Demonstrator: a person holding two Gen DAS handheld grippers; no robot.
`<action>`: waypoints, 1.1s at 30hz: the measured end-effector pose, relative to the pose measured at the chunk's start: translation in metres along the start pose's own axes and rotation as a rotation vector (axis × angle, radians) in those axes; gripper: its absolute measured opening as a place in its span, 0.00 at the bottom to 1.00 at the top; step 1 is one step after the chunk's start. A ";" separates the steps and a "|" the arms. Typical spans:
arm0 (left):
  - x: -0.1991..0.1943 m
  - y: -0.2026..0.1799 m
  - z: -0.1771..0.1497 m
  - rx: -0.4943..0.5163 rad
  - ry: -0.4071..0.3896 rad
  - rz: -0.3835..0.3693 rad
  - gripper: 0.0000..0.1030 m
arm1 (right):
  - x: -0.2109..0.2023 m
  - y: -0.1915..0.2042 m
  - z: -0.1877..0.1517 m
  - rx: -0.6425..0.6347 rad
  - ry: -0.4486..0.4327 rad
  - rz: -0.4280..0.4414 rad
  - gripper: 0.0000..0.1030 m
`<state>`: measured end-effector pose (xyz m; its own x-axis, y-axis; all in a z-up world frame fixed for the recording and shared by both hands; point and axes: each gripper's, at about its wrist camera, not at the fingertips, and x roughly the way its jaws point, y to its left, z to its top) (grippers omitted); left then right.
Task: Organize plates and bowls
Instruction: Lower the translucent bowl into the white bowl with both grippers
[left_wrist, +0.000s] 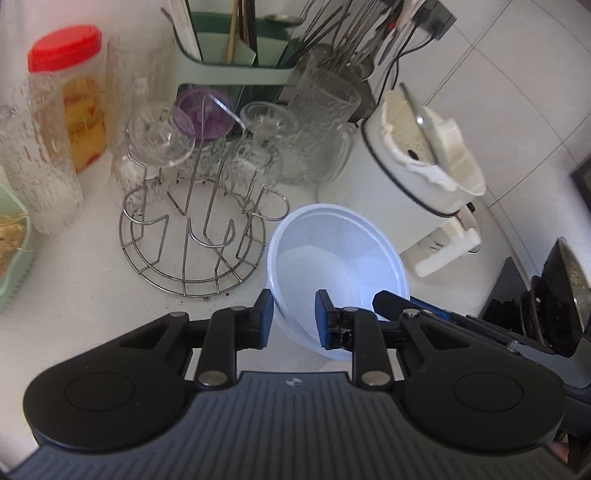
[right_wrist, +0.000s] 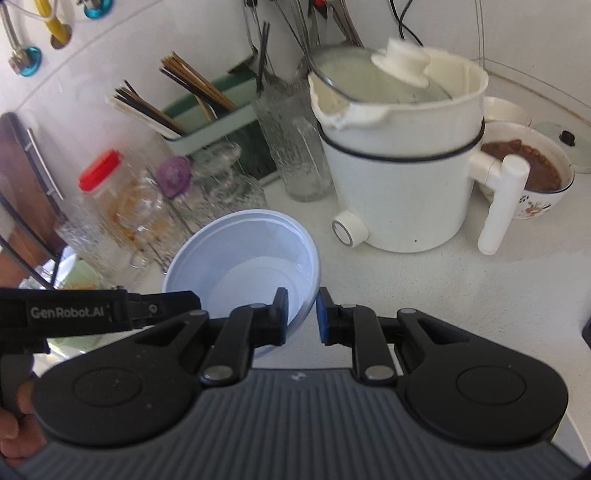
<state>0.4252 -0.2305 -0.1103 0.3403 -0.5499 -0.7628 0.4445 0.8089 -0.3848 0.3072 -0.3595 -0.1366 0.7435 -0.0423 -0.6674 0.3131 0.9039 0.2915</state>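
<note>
Two grippers at one bowl

One translucent white bowl (left_wrist: 332, 258) is seen at the lower centre of both views, tilted, above a white counter (left_wrist: 92, 288). In the left wrist view, the left gripper (left_wrist: 294, 318) is placed at the bowl's near rim: one blue pad lies outside the wall and the other inside it. A gap is left around the wall, so a firm clench cannot be told. At the lower right of that view, the tip of the right gripper (left_wrist: 391, 301) is seen against the bowl's right edge.

In the right wrist view, the right gripper (right_wrist: 302, 314) is set astride the bowl's (right_wrist: 240, 258) right rim, one pad inside and one outside, the pads nearly closed on the thin wall. The left gripper (right_wrist: 162, 306) is seen entering from the left edge, its end reaching the bowl's left rim.

A wire rack (left_wrist: 192, 236) holding upturned glasses is seen left of the bowl in the left wrist view, with a red-lidded jar (left_wrist: 70, 92) at the upper left. A white pot (right_wrist: 402, 158) with a lid is seen at the upper right of the right wrist view, and a dish of brown food (right_wrist: 532, 173) stands behind its handle.
</note>
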 end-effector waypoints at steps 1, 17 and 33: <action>-0.005 -0.001 0.000 0.000 -0.002 -0.003 0.27 | -0.005 0.002 0.001 0.004 -0.002 0.002 0.19; -0.084 -0.008 -0.020 0.040 -0.009 -0.003 0.27 | -0.069 0.031 -0.014 0.020 -0.027 0.040 0.20; -0.117 0.020 -0.047 0.034 -0.040 0.019 0.28 | -0.077 0.056 -0.036 0.033 -0.019 0.095 0.21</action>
<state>0.3550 -0.1401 -0.0528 0.3815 -0.5427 -0.7483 0.4655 0.8122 -0.3517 0.2465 -0.2897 -0.0940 0.7819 0.0345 -0.6225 0.2597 0.8896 0.3756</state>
